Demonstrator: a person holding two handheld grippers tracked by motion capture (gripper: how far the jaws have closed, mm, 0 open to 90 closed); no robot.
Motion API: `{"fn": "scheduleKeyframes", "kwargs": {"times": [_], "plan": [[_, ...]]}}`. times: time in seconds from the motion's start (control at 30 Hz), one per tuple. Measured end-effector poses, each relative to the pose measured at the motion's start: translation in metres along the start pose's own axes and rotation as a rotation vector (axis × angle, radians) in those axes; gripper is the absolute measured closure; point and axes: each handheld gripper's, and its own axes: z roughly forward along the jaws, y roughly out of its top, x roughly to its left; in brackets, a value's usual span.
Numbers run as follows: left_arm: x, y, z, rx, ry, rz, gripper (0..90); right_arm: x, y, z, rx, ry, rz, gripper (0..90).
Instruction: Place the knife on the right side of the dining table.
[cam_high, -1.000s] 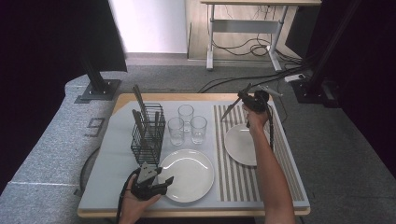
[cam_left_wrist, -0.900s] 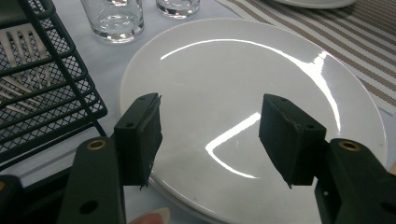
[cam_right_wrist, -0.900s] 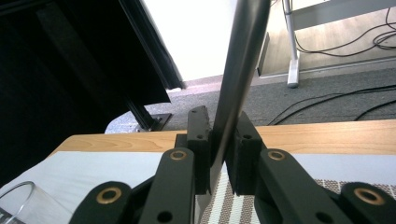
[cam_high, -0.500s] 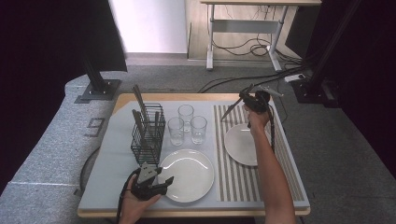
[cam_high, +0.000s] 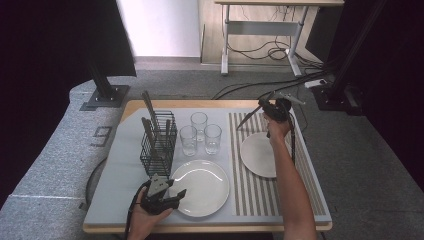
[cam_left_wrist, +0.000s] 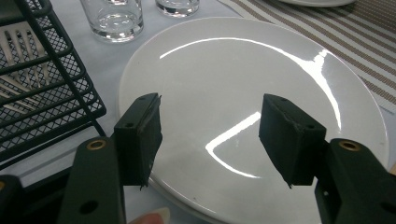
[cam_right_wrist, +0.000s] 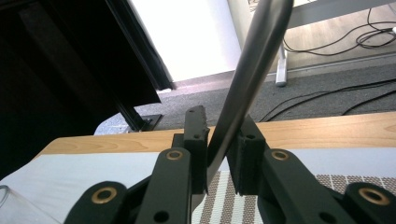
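My right gripper (cam_high: 265, 106) is at the table's far right, above the striped mat (cam_high: 250, 195). Its jaws are shut on a dark slender utensil (cam_right_wrist: 243, 79) that slants up between the pads (cam_right_wrist: 196, 140). The jaws have just been opening slightly, and the utensil is still between them. In the high view the utensil (cam_high: 247, 120) points down-left toward the mat. My left gripper (cam_high: 175, 194) is at the near edge, open, its jaws either side of the near rim of a white plate (cam_left_wrist: 233, 84), empty between them. A second white plate (cam_high: 257, 155) lies on the mat below my right hand.
A black wire basket (cam_high: 159, 142) with cutlery standing in it is left of the near plate (cam_high: 200, 187); its mesh (cam_left_wrist: 42, 93) is close to my left jaw. Three clear glasses (cam_high: 200, 132) stand behind the plate. The person's right forearm (cam_high: 290, 190) crosses the mat.
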Motion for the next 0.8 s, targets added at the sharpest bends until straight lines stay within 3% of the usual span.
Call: {"fn": "scheduleKeyframes", "kwargs": {"times": [0.8], "plan": [[-0.002,0.000,0.002,0.006,-0.001,0.007,38.9,-0.013,-0.005,-0.002,0.003,-0.036,0.020,76.2]]}}
